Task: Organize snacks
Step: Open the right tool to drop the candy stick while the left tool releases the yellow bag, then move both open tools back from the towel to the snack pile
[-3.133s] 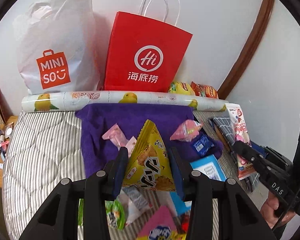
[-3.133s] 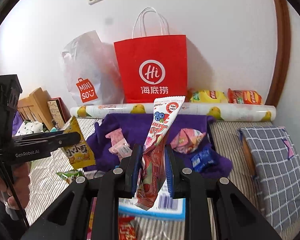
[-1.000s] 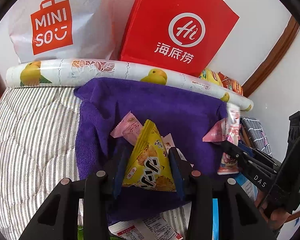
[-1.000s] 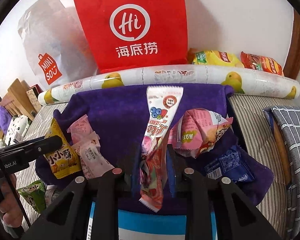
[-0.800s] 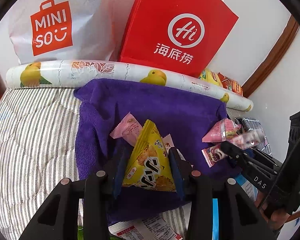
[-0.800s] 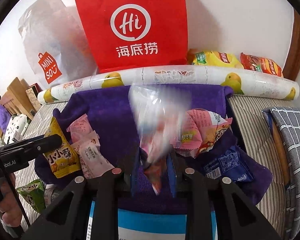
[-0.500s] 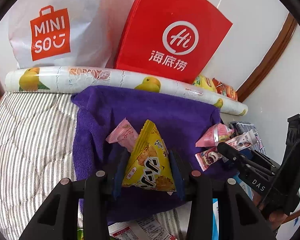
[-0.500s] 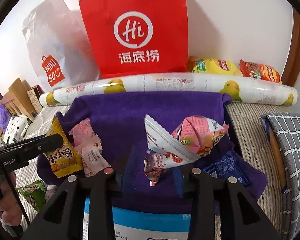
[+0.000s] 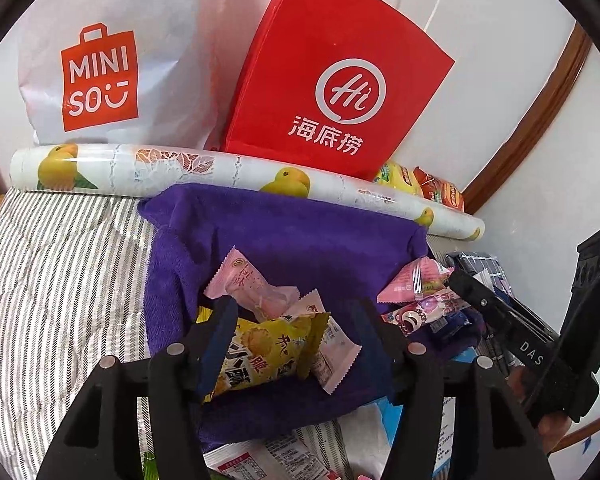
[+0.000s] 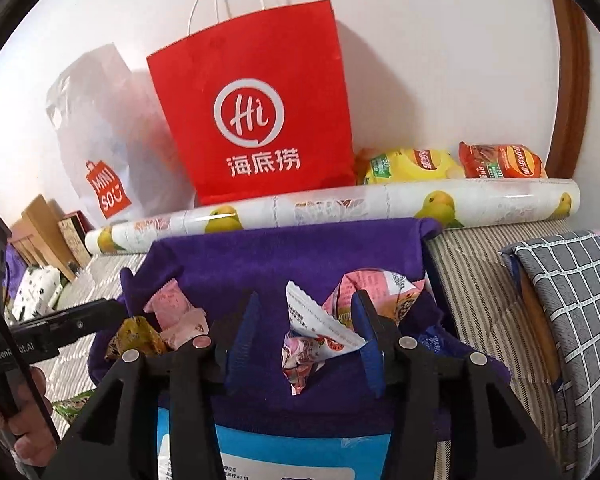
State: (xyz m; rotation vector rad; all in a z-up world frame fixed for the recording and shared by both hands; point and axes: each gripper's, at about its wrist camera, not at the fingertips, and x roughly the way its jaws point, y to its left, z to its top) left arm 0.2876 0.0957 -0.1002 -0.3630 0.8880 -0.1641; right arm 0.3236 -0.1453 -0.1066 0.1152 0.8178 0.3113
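Opening both sets of jaws, we let go: the yellow chip packet (image 9: 266, 354) lies slack between the left gripper (image 9: 296, 332) pads, its long axis crosswise, and the pink-and-white stick packet (image 10: 320, 334) sags between the right gripper (image 10: 310, 330) pads. Both rest on the purple towel (image 9: 300, 236) on the bed's near half; beyond stands the red paper bag (image 10: 260, 108).
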